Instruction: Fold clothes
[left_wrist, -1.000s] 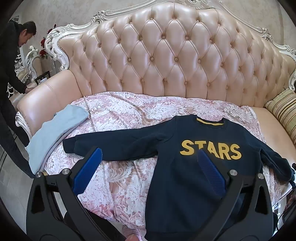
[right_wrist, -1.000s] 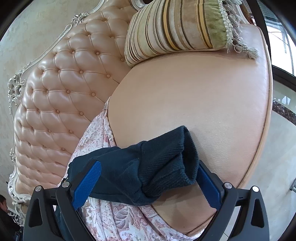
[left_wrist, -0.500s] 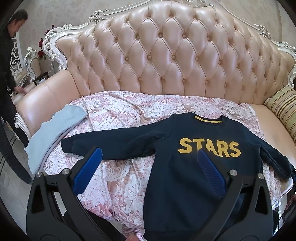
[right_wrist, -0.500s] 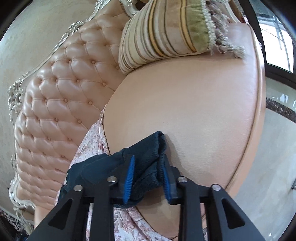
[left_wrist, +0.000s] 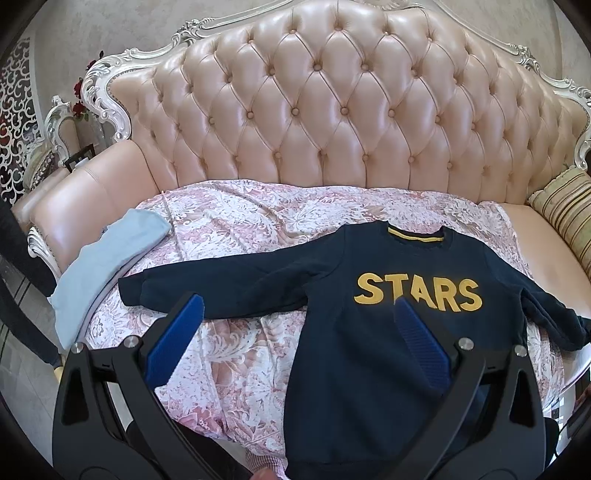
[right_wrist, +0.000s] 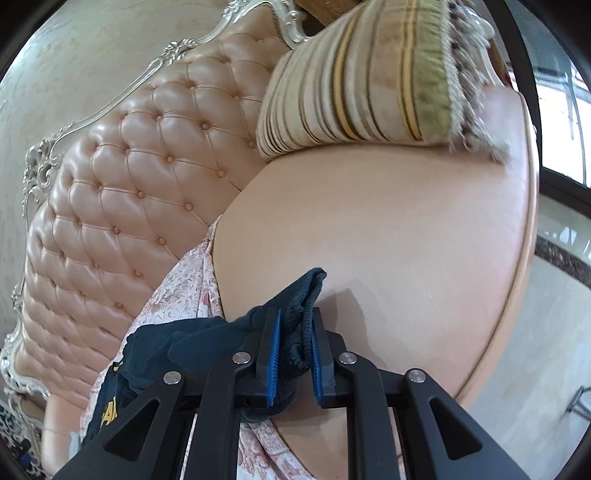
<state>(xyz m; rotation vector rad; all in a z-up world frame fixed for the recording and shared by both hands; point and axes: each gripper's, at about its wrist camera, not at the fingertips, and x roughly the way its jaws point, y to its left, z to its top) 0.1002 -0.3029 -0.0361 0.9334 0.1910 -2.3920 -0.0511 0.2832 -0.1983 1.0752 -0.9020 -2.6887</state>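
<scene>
Navy knit fills the right claw (right_wrist: 293, 356): its blue pads have just been closing and now pinch the ribbed cuff (right_wrist: 303, 317) of the sweatshirt's sleeve, bunched between them. Beyond that claw's tips lies a wide stretch of bare peach leather sofa seat (right_wrist: 406, 258), smooth out to its curved outer edge at the claw's right, where the floor (right_wrist: 546, 332) falls away. Past the bare seat, a striped fringed cushion (right_wrist: 362, 81) rests against the sofa's corner. To the claw's left the pink floral cover (right_wrist: 184, 288) begins, running up to the tufted backrest (right_wrist: 122, 192).

In the other view the left claw (left_wrist: 295, 325) stands wide open, gripping nothing, poised above the near edge of the sofa. The navy sweatshirt (left_wrist: 369, 350) lies flat and face up on the floral cover, its yellow "STARS" lettering (left_wrist: 417, 291) just ahead of the claw's right finger, its collar toward the backrest and its hem hanging over the seat's front edge. One sleeve (left_wrist: 221, 284) stretches out straight ahead of the claw's left finger; the other runs off to the far right. Open floral cover lies between the fingers and beyond the sweatshirt up to the backrest. Further to the claw's left, a folded pale blue garment (left_wrist: 107, 262) sits at the cover's rim against the sofa arm (left_wrist: 74, 199), well apart from the sleeve. A dark-clothed figure shows partly at the far left edge.
</scene>
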